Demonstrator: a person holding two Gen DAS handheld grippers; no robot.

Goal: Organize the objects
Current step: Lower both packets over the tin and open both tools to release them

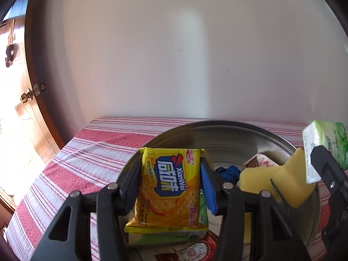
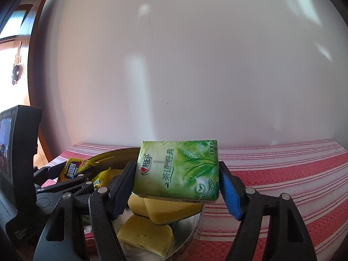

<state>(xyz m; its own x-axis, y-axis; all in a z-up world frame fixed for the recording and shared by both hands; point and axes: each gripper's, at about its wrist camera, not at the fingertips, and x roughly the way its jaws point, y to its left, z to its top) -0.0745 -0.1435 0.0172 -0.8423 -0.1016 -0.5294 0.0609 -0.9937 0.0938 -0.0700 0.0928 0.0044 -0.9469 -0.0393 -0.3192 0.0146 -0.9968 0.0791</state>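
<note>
Two grippers, each carrying one packet above a round metal basin (image 1: 250, 134) that stands on a desk covered by a red-and-white striped cloth (image 1: 87, 158). The left gripper (image 1: 170, 184) is clamped on a yellow cracker packet (image 1: 170, 187), held upright between a black pad on the left and a blue pad on the right, over the near left part of the basin. The right gripper (image 2: 177, 184) holds a green tissue pack (image 2: 178, 169) by its two short ends, its printed face toward the camera and its top edge slightly tilted; in the left wrist view this pack (image 1: 324, 145) appears at the far right, above the basin's right rim. Inside the basin lie yellow sponges (image 2: 145, 236), one flat at the near side and others stacked beneath the tissue pack; in the left wrist view a yellow sponge (image 1: 280, 182) sits to the right of the cracker packet. A blue bundle (image 1: 228, 173), too small to identify, lies near the basin's centre, and a brown-and-pink wrapper (image 1: 261, 163) leans farther back. Under the cracker packet a green packet (image 1: 156, 239) and red printed packaging (image 1: 191, 250) are partly visible. A plain pale wall (image 1: 174, 54) rises behind the desk, and a wooden door (image 1: 24, 108) with a brass knob stands at the far left.
</note>
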